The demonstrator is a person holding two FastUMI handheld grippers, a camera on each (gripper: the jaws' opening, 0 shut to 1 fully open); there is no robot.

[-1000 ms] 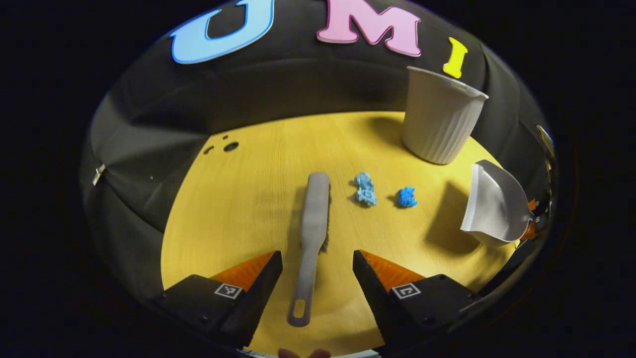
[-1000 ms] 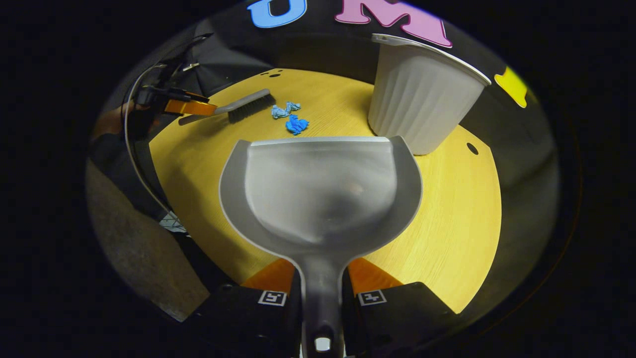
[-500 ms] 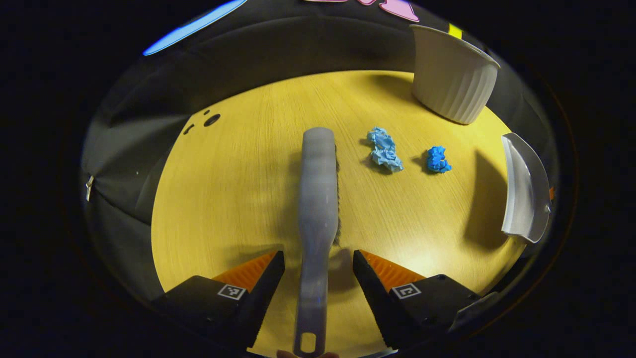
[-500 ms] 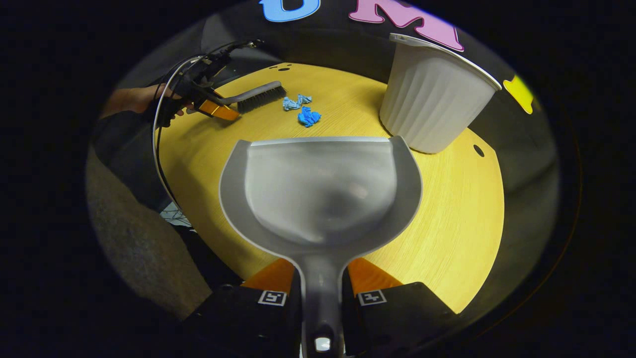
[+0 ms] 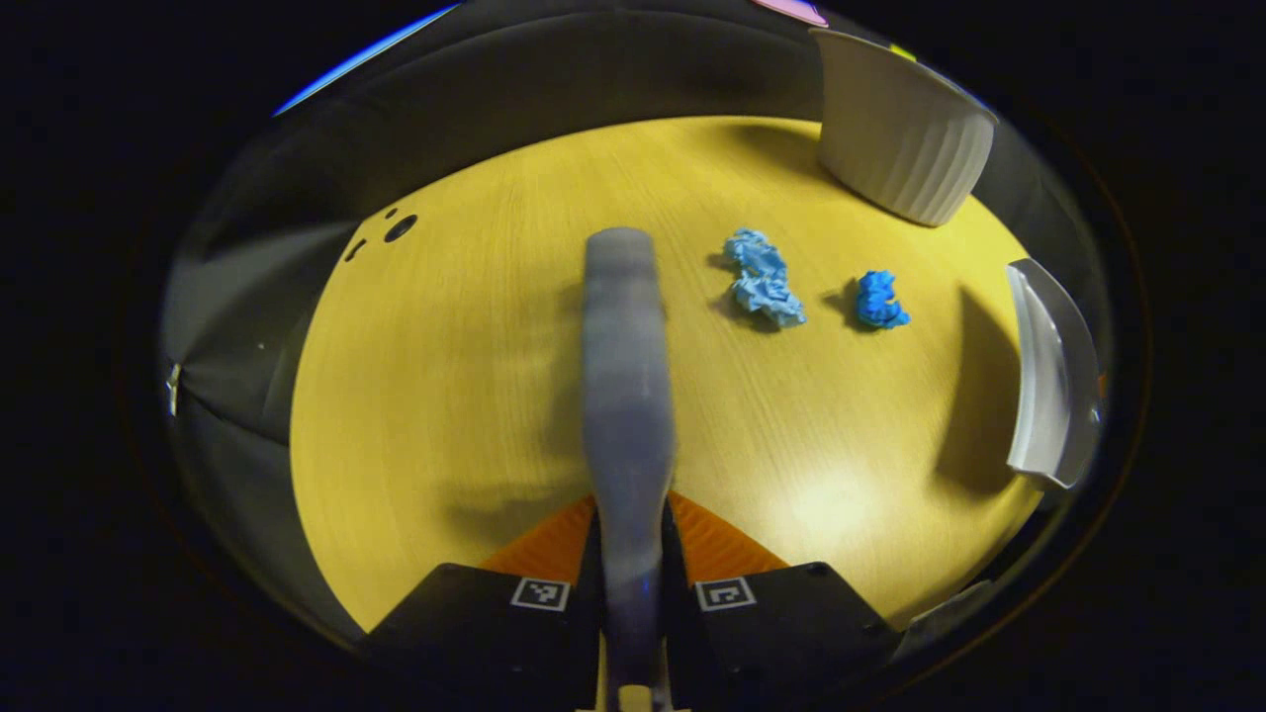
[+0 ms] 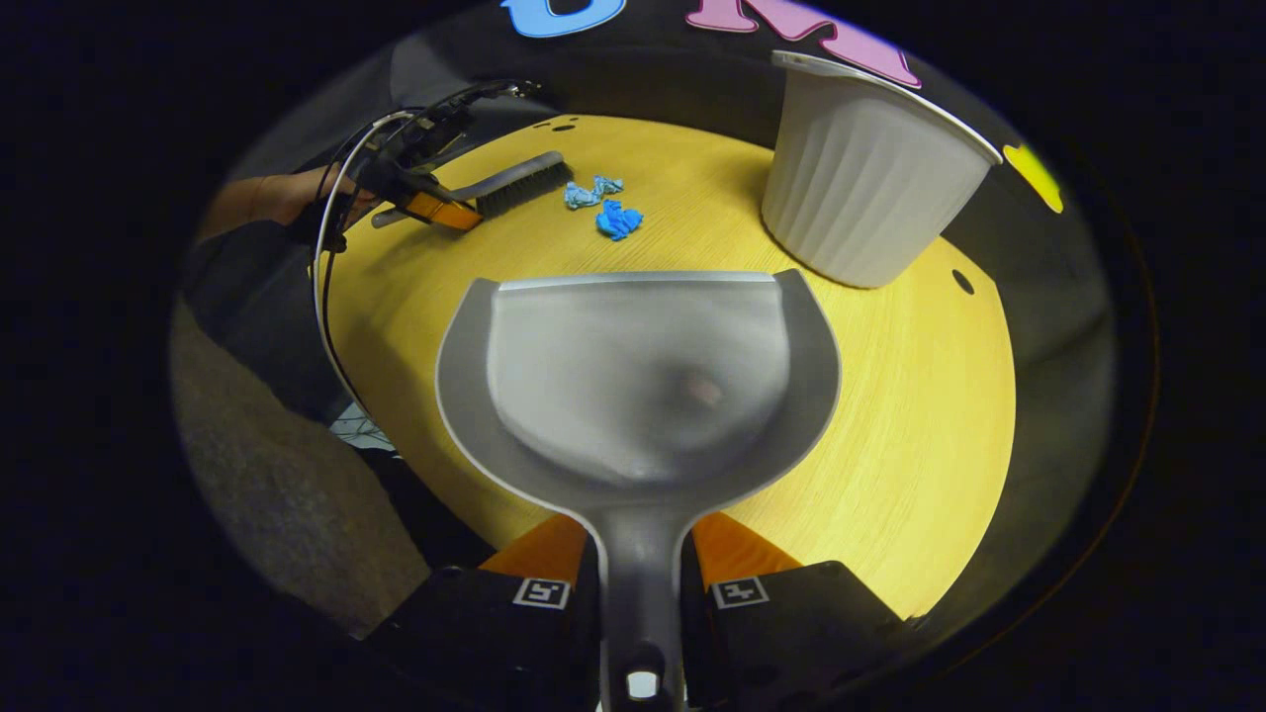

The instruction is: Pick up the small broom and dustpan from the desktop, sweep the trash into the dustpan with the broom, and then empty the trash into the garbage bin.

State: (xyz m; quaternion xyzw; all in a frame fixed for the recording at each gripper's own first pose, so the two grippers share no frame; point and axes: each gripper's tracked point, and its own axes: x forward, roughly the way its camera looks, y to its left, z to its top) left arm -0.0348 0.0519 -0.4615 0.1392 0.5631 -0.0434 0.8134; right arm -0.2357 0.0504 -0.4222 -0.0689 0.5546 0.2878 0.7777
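My left gripper (image 5: 630, 539) is shut on the handle of the grey broom (image 5: 623, 376), which runs forward over the yellow desktop (image 5: 475, 376), blurred. Right of the brush head lie a pale blue crumpled scrap (image 5: 762, 279) and a darker blue one (image 5: 878, 300). The grey dustpan (image 5: 1050, 374) hangs at the far right in the left gripper view. My right gripper (image 6: 641, 564) is shut on the handle of the dustpan (image 6: 638, 381), held above the desktop. Far off in the right gripper view are the broom (image 6: 509, 185), the left gripper (image 6: 435, 210) and the scraps (image 6: 605, 206).
A white ribbed bin (image 6: 865, 183) stands at the back right of the desktop (image 6: 890, 415), also the bin (image 5: 902, 138) in the left gripper view. Small holes (image 5: 399, 227) mark the desktop's far left. A hand and sleeve (image 6: 267, 203) hold the left gripper.
The left gripper's fingers have closed from wide apart onto the broom handle, and it moved forward along the broom. The right gripper holds the dustpan as before, drifting slightly.
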